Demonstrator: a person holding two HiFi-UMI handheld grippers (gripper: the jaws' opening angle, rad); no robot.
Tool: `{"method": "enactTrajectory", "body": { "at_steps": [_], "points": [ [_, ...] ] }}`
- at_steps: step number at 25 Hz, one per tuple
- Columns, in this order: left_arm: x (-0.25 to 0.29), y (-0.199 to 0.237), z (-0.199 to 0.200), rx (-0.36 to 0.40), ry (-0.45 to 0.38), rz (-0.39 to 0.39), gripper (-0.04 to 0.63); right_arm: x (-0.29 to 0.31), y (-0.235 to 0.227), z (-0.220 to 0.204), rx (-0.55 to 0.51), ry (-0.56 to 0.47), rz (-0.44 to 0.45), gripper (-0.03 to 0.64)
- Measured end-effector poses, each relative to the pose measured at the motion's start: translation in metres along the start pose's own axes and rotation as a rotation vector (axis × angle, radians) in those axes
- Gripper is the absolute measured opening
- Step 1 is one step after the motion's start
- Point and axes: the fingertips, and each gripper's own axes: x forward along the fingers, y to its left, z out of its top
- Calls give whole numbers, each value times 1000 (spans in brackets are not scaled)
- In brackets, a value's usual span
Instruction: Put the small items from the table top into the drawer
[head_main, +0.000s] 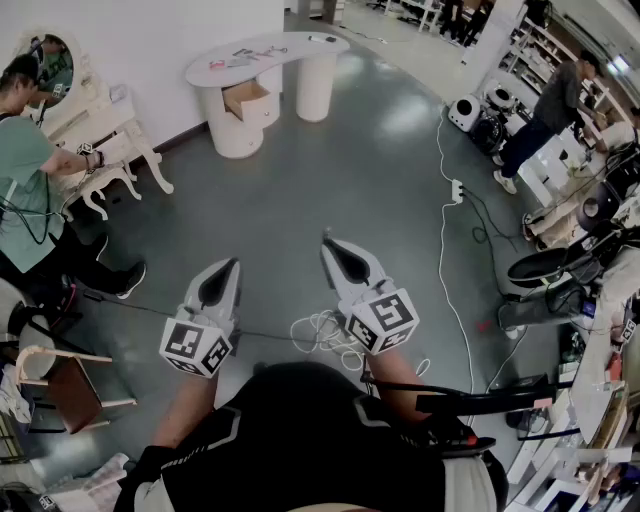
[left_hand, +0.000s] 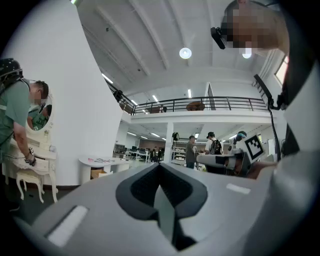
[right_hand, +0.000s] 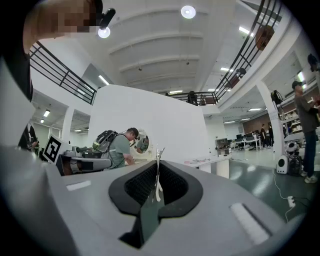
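Note:
A white curved table (head_main: 300, 45) stands far ahead across the grey floor. Its wooden drawer (head_main: 248, 100) is pulled open, and several small flat items (head_main: 240, 58) lie on its top. Both grippers are held in mid-air, far short of the table. My left gripper (head_main: 232, 265) is shut with nothing in it, and my right gripper (head_main: 327, 240) is shut and empty as well. In the left gripper view the jaws (left_hand: 159, 165) meet, with the table (left_hand: 102, 162) small at the left. The right gripper view shows closed jaws (right_hand: 158, 152) and the table (right_hand: 210, 162) to the right.
A person in green (head_main: 25, 170) bends over a white dressing table (head_main: 110, 135) at the left. A white cable (head_main: 325, 330) lies coiled on the floor below the grippers. A power strip (head_main: 457, 190), another person (head_main: 545, 110) and cluttered equipment are at the right, and a chair (head_main: 60, 385) at the lower left.

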Motion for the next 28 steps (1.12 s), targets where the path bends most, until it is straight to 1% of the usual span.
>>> {"method": "enactTrajectory", "body": {
  "at_steps": [2, 5, 13, 17, 22, 28],
  "points": [
    [-2, -5, -1, -11, -1, -11, 0, -4, 2, -1, 3, 3, 8, 17],
    [-3, -9, 0, -3, -1, -11, 0, -8, 5, 0, 2, 1, 16, 17],
    [-12, -2, 0, 13, 3, 5, 0, -4, 11, 0, 14, 2, 4, 17],
    [-17, 9, 5, 31, -5, 28, 0, 4, 15, 1, 47, -17, 8, 18],
    [-30, 17, 8, -7, -12, 12, 0, 17, 30, -2, 59, -24, 23, 19],
    [-37, 36, 12, -1, -25, 5, 0, 36, 50, -5, 53, -14, 46, 19]
  ]
}}
